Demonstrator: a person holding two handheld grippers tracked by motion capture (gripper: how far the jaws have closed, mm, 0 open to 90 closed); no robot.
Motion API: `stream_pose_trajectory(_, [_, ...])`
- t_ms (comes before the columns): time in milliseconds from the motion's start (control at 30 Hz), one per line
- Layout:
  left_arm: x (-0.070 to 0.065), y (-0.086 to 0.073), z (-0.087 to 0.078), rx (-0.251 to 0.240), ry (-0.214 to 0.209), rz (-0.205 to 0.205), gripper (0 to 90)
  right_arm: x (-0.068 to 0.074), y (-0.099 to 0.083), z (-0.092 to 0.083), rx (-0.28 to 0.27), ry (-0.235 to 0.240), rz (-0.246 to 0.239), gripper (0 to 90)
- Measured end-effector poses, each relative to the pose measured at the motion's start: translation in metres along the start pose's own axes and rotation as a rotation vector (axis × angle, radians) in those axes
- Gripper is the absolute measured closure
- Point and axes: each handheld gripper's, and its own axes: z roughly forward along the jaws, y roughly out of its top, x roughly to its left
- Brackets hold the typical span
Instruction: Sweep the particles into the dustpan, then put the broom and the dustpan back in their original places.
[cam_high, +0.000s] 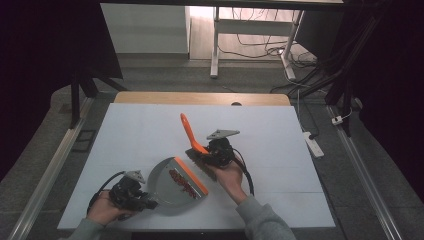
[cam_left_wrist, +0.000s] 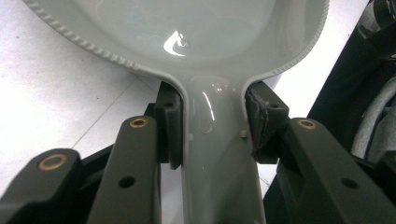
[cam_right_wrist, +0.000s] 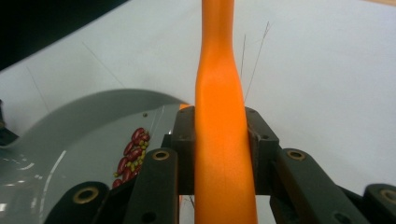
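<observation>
Closest to the lens in the left gripper view, the grey handle of the dustpan (cam_left_wrist: 219, 154) runs straight up between the 2 black jaws, whose pads (cam_left_wrist: 169, 126) press on both its sides; the left gripper (cam_left_wrist: 212, 128) is closed on it. That view shows the ribbed rim and glossy inside of the pan, but not its contents.

From the high view, the dustpan (cam_high: 167, 185) lies flat on the white table (cam_high: 140, 130), near its front edge. Its handle points toward the person's left hand (cam_high: 102, 210) and its orange-edged mouth faces right and away. A strip of red and yellowish beans (cam_high: 181, 182) lies inside, just behind that lip.

Looking along the right gripper (cam_right_wrist: 222, 144), its jaws are clamped on the orange handle of the brush (cam_right_wrist: 219, 116), with the pads (cam_right_wrist: 261, 140) tight on either side. Beans (cam_right_wrist: 133, 154) and the pan (cam_right_wrist: 70, 135) show at left there.

Seen from above, the brush (cam_high: 192, 137) has its bristle head on the table just beyond the pan's lip, and its handle slants up and away, slightly leftward. The right gripper (cam_high: 218, 150) holds it low, near the head.
</observation>
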Motion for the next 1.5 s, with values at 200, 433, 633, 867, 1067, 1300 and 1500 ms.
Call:
stream_pose_trajectory(200, [0.001, 0.0, 0.001, -0.018, -0.001, 0.002, 61.4, -0.01, 0.001, -0.018, -0.027, 0.016, 0.026, 70.7])
stream_pose_trajectory(433, [0.002, -0.001, 0.0, -0.053, 0.013, -0.008, 61.4, -0.021, -0.002, -0.034, -0.046, 0.046, 0.044, 70.7])
stream_pose_trajectory(633, [0.005, -0.003, -0.005, -0.104, 0.022, -0.048, 61.4, -0.026, -0.007, -0.047, -0.052, 0.048, 0.038, 70.7])
stream_pose_trajectory(867, [0.006, -0.004, -0.006, -0.132, 0.041, -0.079, 61.5, -0.033, -0.013, -0.061, -0.045, 0.039, 0.031, 70.7])
stream_pose_trajectory(1067, [0.007, -0.007, -0.007, -0.166, 0.07, -0.13, 61.4, -0.035, -0.019, -0.073, -0.039, 0.058, 0.015, 70.6])
stream_pose_trajectory(1300, [0.004, -0.01, -0.006, -0.206, 0.105, -0.191, 61.4, -0.04, -0.029, -0.085, -0.009, 0.069, 0.009, 70.6])
stream_pose_trajectory(1500, [0.002, -0.014, -0.008, -0.238, 0.14, -0.251, 61.4, -0.047, -0.039, -0.098, 0.008, 0.058, 0.014, 70.7])
